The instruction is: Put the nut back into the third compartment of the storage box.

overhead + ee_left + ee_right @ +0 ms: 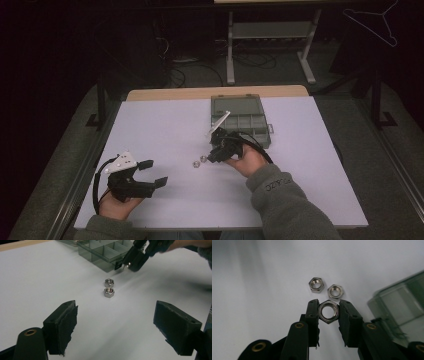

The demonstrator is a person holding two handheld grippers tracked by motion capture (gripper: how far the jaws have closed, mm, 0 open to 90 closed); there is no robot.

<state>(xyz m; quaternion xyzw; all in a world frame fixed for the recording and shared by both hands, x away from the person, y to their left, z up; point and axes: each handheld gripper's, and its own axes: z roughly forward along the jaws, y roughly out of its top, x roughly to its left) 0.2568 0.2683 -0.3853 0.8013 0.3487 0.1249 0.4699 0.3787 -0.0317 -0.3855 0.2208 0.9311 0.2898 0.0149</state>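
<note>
Two steel hex nuts lie side by side on the white table top (165, 130), one (316, 284) to the left of the other (335, 291); from the left gripper view they are the near nut (109, 292) and the far nut (109, 282). My right gripper (328, 311) is shut on a third hex nut (328, 311), held just above the table close to the pair, next to the grey compartment box (240, 117). My left gripper (154, 173) rests open at the front left, nothing between its jaws; it faces the nuts from a distance.
The compartment box (105, 255) stands open at the back middle of the table with its clear lid (402, 302) beside the right gripper. A metal table frame (270, 35) and cables stand on the floor behind. A wire hanger (375, 22) hangs at the top right.
</note>
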